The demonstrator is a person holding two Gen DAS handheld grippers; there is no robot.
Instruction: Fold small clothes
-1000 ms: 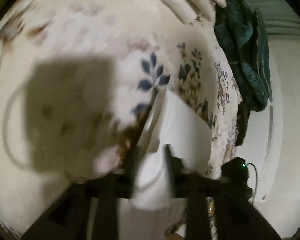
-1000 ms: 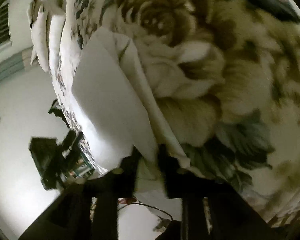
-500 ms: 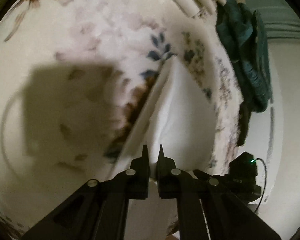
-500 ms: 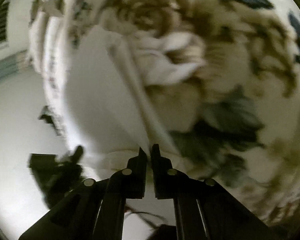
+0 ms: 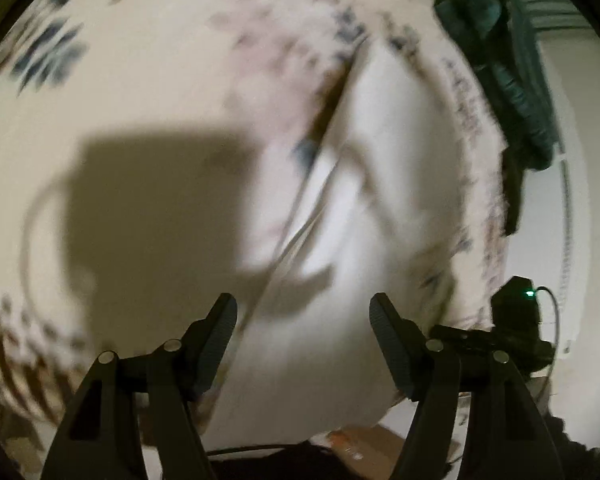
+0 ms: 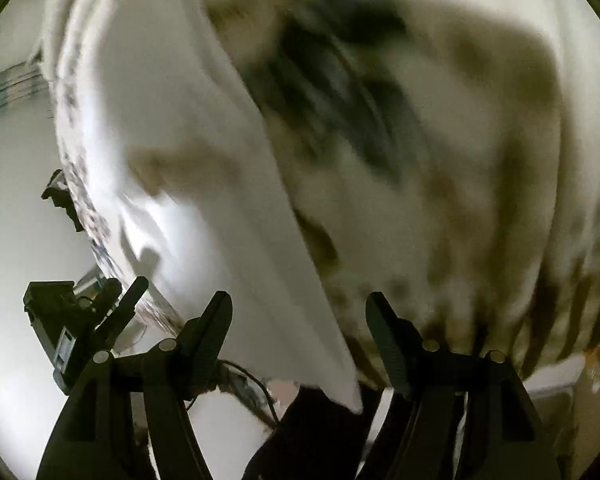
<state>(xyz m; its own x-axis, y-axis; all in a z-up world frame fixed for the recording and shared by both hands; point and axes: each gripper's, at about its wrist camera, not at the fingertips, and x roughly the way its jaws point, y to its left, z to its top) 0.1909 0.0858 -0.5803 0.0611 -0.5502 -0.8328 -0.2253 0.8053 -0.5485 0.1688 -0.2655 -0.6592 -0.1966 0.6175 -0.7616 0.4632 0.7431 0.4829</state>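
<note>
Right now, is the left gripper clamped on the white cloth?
No, the left gripper is open, its fingers spread apart above the white cloth.

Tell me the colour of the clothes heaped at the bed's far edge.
Dark teal green clothes, clearest in the left wrist view.

**A bedroom in a home**

A wide cream bedspread printed with brown and blue flowers (image 5: 148,92) fills most of both views, its edge dropping away toward a pale floor (image 6: 16,208). A folded white cloth garment (image 5: 384,168) lies on this bedding near the edge. A heap of dark teal clothing (image 5: 496,52) is piled at the far end of the bed. Beyond it runs a plain pale wall (image 5: 576,184). A small black device with a green light (image 5: 518,308) sits low beside the bed.
</note>
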